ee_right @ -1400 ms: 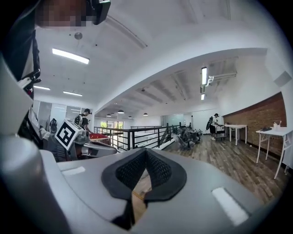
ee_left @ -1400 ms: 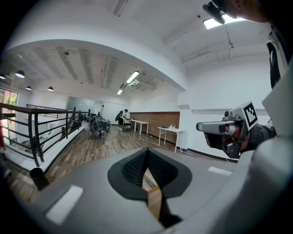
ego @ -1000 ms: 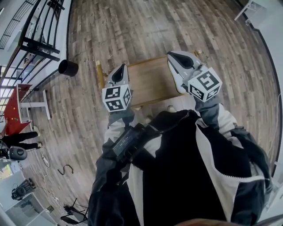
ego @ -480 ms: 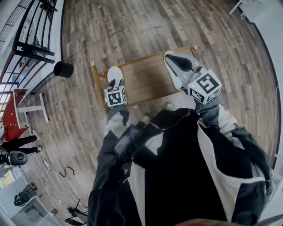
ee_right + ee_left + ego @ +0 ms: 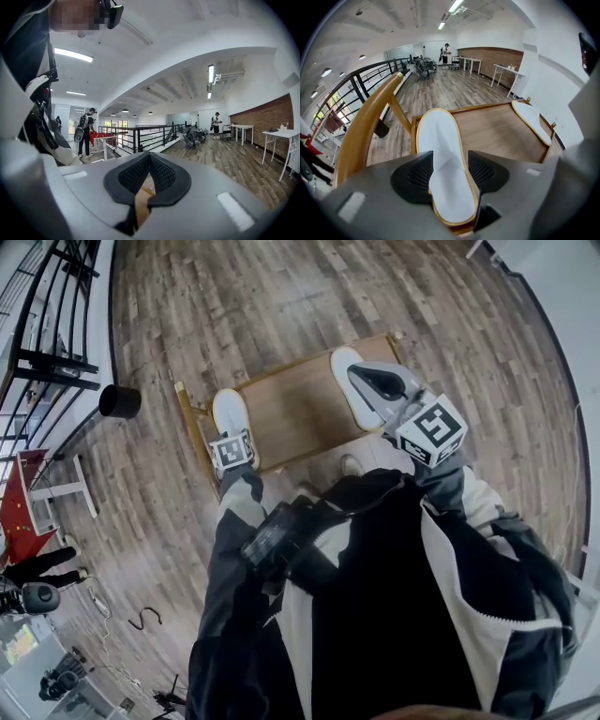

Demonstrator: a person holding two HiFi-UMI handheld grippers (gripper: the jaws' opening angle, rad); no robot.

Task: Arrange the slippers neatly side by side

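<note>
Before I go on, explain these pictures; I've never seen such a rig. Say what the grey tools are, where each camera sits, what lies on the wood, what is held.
No robot: a person holds a two-jaw hand-held gripper in each hand. One picture comes from a camera on the person's head, looking down; the other two from cameras riding on each tool, looking along its jaws. A low wooden stand sits on the floor. The left slipper, white with a tan edge, lies at its left end. The left hand-held gripper has just been opening; its jaws stand apart on either side of that slipper. The right hand-held gripper is shut on a thin tan edge, apparently the right slipper, at the stand's right end.
</note>
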